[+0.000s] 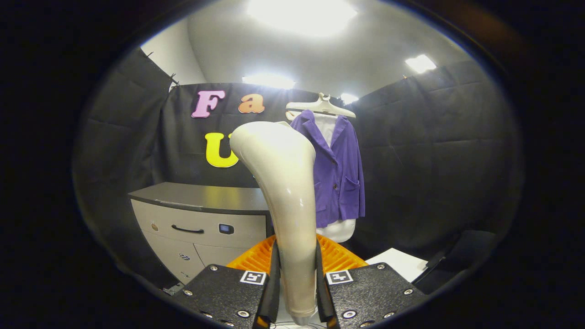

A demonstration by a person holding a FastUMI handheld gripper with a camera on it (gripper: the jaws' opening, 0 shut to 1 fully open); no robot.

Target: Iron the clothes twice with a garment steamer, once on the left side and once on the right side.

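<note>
Between the claw's pressing fingers stands the steamer, jacket beyond.

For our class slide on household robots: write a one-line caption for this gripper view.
Gripper shut on the cream garment steamer, its head raised towards a purple jacket hanging beyond.

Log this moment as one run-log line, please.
tongs: shut on steamer handle | steamer: held upright, head raised | purple jacket: on hanger, beyond steamer, not touched | cabinet: beside the jacket
</note>
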